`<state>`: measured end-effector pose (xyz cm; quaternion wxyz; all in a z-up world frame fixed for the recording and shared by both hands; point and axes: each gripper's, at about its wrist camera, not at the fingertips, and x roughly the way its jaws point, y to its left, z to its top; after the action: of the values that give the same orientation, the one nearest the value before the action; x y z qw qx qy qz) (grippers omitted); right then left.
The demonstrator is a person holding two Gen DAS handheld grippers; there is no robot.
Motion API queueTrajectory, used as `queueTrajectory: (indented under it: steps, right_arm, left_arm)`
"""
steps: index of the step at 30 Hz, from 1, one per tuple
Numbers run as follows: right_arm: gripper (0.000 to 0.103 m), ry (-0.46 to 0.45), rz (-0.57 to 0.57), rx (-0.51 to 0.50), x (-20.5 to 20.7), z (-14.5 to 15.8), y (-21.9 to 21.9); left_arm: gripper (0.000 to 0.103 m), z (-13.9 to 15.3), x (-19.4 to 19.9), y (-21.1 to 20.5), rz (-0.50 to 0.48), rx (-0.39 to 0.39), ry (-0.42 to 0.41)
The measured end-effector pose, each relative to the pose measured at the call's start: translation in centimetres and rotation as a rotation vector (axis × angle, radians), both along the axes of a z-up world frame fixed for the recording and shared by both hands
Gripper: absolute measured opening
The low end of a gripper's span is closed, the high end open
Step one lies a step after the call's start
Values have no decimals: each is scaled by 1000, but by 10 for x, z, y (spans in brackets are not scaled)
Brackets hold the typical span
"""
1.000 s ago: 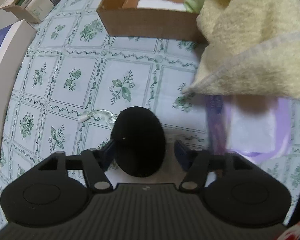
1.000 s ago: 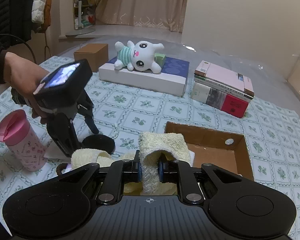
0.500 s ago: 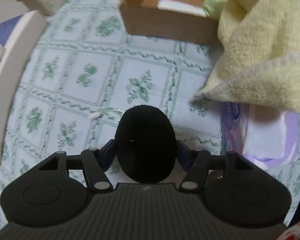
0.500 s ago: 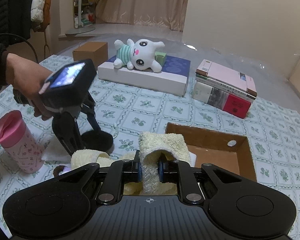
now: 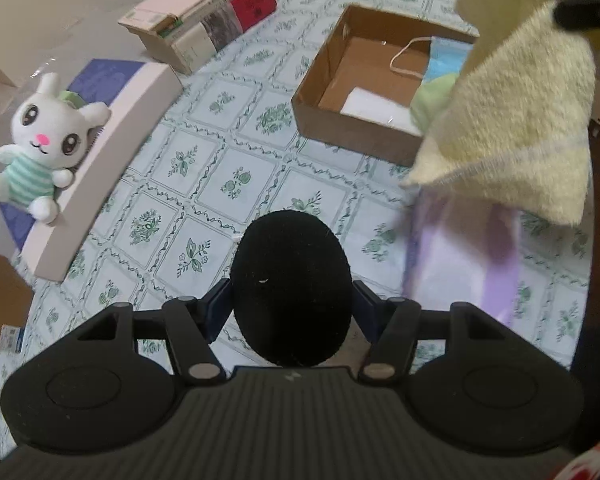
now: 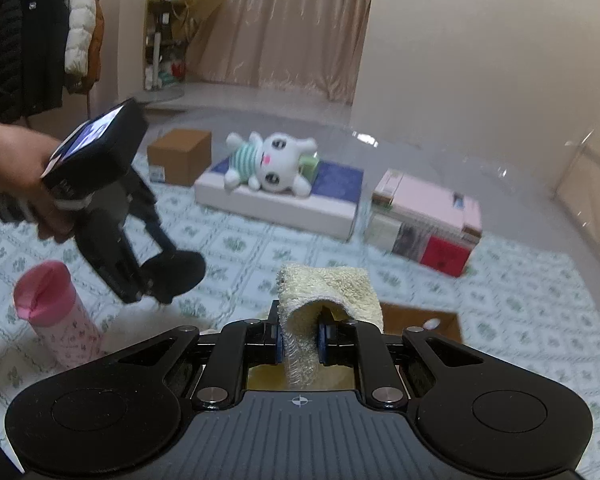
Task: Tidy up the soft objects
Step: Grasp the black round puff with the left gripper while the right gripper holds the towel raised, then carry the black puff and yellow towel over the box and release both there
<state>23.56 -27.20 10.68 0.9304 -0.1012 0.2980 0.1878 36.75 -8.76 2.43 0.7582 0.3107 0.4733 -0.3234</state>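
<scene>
We carry both loads level toward the cardboard box (image 5: 360,128); our left gripper (image 5: 291,304) clamps the black pad (image 5: 290,292), our right gripper (image 6: 300,342) pinches the hanging yellow towel (image 6: 328,284); release only above it.

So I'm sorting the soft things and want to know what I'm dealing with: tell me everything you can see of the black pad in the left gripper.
The black pad is an oval, matte, fuzzy-looking cushion, uniformly black apart from a tiny pale fleck. It sits between the left gripper's blue-padded fingers, which press on its two sides. From the right wrist view it reads as a thin, flattish disc held clear above the tablecloth, touching nothing else.
</scene>
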Motion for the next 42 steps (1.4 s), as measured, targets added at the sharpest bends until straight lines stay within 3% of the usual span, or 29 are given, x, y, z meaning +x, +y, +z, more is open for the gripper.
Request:
queueTrajectory:
  steps: [9,20,31,37,42]
  right_arm:
    - [15,-120,-53,-16,-33,58,-21]
    - [15,-162,-153,-35,-57,80,-65]
    - [15,-59,-219,-15,-29,43,-104]
    - [15,23,-238,46,4,12,-119]
    - [15,20,-241,80,35,2,-124]
  left_arm:
    - [60,51,-41,-11,65,-62,-68]
    - [60,91,-80,-46,96,-174,-110]
    - [60,88,-77,-91,133,-275,-101]
    - [60,69,-56,-112,186,-342,-89]
    - [61,49,-31,-122,231,-382,-74]
